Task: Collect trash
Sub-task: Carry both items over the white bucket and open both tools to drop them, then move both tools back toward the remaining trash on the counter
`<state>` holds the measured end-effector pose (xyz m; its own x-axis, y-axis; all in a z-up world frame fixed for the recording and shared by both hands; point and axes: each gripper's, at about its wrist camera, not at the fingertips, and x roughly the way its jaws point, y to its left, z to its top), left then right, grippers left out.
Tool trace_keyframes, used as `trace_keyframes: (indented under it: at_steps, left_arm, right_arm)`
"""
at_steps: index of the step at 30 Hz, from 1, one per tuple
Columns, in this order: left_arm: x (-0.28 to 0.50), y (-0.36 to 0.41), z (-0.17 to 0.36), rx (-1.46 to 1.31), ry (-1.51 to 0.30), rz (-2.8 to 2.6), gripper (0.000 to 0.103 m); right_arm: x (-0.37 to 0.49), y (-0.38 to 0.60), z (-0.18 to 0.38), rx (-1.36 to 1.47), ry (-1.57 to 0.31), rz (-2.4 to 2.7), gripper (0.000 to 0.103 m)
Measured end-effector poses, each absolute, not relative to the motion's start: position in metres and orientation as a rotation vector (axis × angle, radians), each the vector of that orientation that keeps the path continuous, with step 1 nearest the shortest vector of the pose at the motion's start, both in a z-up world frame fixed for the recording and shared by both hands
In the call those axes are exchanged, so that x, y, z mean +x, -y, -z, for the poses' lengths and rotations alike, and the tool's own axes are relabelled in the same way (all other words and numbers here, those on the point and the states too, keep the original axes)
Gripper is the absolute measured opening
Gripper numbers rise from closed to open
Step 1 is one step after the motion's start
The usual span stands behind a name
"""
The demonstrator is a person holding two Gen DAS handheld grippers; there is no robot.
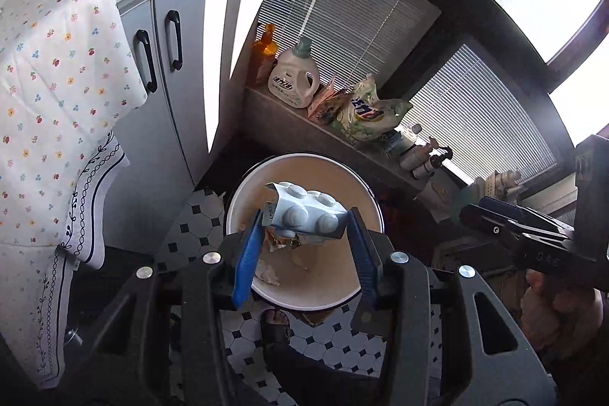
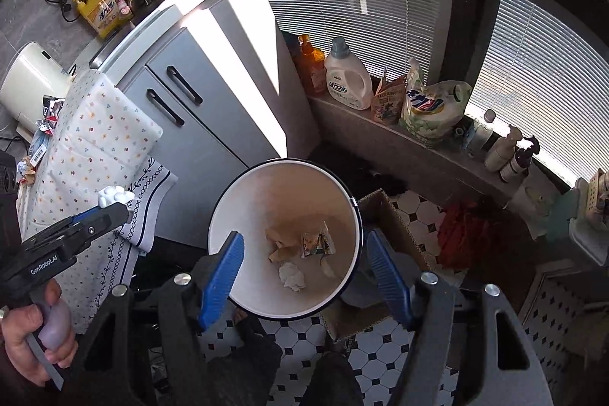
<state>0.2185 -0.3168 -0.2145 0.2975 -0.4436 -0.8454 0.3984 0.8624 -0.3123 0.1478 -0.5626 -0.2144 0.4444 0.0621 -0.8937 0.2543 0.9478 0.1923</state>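
My left gripper (image 1: 306, 219) is shut on a white blister pack (image 1: 308, 208) with round bubbles, its blue fingers (image 1: 247, 253) pressing both ends. It hangs over the round white bin (image 1: 335, 276) on the floor. In the right wrist view the same pack (image 2: 114, 196) shows at the left gripper's (image 2: 121, 212) tip, left of the bin. My right gripper (image 2: 304, 238) stands open above the bin (image 2: 228, 212), nothing between its blue fingers (image 2: 220, 276). Inside the bin lie a crumpled tissue (image 2: 291, 276) and a food wrapper (image 2: 318, 244). The right gripper (image 1: 472, 212) enters the left wrist view from the right.
A grey cabinet (image 2: 198, 124) with black handles and a floral cloth (image 2: 99, 139) stand left of the bin. Detergent bottles (image 2: 348, 78) and bags line the window ledge behind. A cardboard box (image 2: 388, 215) adjoins the bin's right side. The person's foot (image 1: 276, 324) rests on the tiled floor.
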Motion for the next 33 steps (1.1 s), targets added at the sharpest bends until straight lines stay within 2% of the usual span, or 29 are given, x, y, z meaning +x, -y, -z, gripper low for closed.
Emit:
trace_keyframes:
  at_steps: [3, 4, 6, 8, 12, 20, 33]
  left_arm:
    - [0.217, 0.335, 0.220, -0.044, -1.171, 0.617, 0.046]
    - [0.216, 0.340, 0.221, -0.043, -1.179, 0.632, 0.050]
    - [0.214, 0.345, 0.219, -0.044, -1.176, 0.643, 0.065]
    - [0.214, 0.345, 0.214, -0.045, -1.160, 0.638, 0.072]
    - [0.217, 0.330, 0.206, -0.053, -1.150, 0.591, 0.081]
    - [0.215, 0.270, 0.179, -0.090, -1.091, 0.436, 0.088]
    - [0.182, 0.150, 0.126, -0.208, -0.928, 0.124, 0.090]
  right_arm:
    - [0.137, 0.573, 0.211, 0.334, -1.101, 0.150, 0.067]
    - [0.135, 0.576, 0.210, 0.338, -1.100, 0.158, 0.067]
    - [0.131, 0.580, 0.209, 0.346, -1.098, 0.169, 0.067]
    - [0.130, 0.582, 0.210, 0.349, -1.097, 0.171, 0.067]
    - [0.133, 0.581, 0.211, 0.345, -1.100, 0.158, 0.067]
    - [0.158, 0.543, 0.197, 0.307, -1.069, 0.039, 0.069]
    - [0.204, 0.456, 0.145, 0.206, -0.956, -0.218, 0.086]
